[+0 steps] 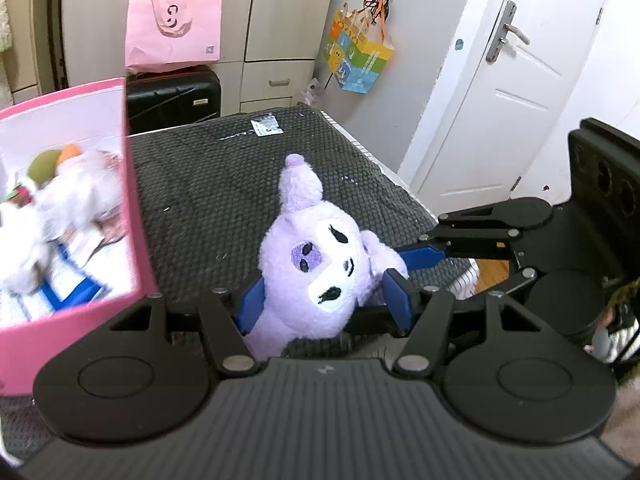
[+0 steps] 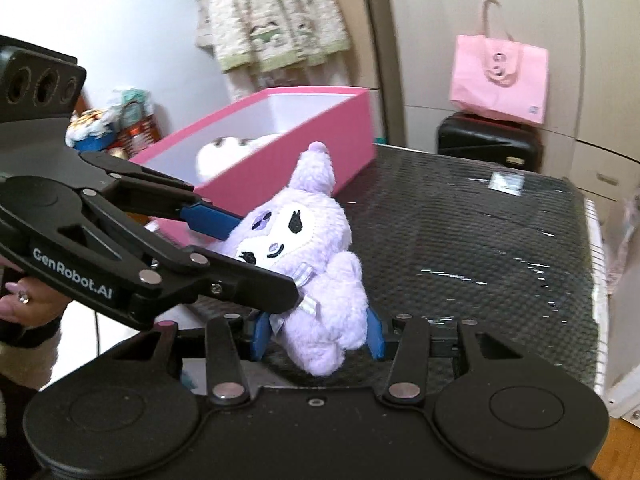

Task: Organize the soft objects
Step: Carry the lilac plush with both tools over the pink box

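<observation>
Left gripper (image 1: 324, 300) jaws pinch purple plush (image 1: 316, 272) at its sides; right gripper (image 2: 316, 336) jaws pinch its lower body. Plush on dark bench (image 2: 480, 240), pink box (image 2: 280, 152) at 10 o'clock w/ white plush (image 2: 224, 152) inside.

Our left wrist camera looks close along its fingers at the plush toy (image 1: 316, 256), box (image 1: 132, 208) at nine o'clock. Our right camera faces the same toy (image 2: 308, 256), box (image 2: 320, 140) at twelve.
</observation>
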Demonstrator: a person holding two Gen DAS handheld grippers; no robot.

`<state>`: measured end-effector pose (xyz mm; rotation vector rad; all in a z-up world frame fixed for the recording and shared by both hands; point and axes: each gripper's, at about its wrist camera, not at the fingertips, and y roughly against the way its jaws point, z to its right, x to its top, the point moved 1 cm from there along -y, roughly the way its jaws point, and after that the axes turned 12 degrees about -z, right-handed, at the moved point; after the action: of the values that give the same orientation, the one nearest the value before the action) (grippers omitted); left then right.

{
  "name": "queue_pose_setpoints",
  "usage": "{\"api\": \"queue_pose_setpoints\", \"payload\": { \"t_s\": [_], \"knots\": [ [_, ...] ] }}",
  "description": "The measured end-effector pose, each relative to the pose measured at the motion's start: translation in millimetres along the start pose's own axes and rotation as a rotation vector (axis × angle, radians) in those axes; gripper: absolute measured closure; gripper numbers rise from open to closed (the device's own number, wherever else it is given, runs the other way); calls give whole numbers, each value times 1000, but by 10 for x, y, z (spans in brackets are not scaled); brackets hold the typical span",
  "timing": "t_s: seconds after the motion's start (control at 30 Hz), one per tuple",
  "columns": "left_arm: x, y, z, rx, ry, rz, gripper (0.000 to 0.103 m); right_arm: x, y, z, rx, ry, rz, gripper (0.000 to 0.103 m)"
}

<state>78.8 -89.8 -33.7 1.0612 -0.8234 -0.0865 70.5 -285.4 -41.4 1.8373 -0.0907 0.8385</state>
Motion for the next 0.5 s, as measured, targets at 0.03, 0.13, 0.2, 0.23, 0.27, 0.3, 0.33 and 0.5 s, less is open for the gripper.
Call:
{"api": "queue_pose_setpoints", "payload": {
  "t_s": [0.03, 0.13, 0.2, 0.23, 0.27, 0.3, 0.33, 0.5],
  "knots": [
    [-49, 73, -23, 1, 4, 2, 42, 5, 18, -66, 10, 14, -2, 51],
    [-192, 281, -87, 11, 14, 10, 42, 24, 51, -262, 33, 53, -4, 51],
    [-281, 427, -127, 23, 20, 20, 42, 44, 69, -388, 51, 75, 2, 51],
    [-323, 495, -144, 31, 22, 28, 42, 62, 73, -440, 62, 82, 4, 51],
    [-359, 564, -155, 41, 22, 39, 42, 84, 83, -494, 76, 88, 9, 51],
    [-391, 635, -168, 52, 19, 52, 42, 107, 89, -541, 88, 96, 15, 51],
    [-425, 707, -185, 64, 18, 67, 42, 136, 95, -592, 98, 106, 22, 50],
    [-497, 985, -286, 131, 27, 145, 42, 330, 97, -820, 116, 156, 64, 50]
  ]
}}
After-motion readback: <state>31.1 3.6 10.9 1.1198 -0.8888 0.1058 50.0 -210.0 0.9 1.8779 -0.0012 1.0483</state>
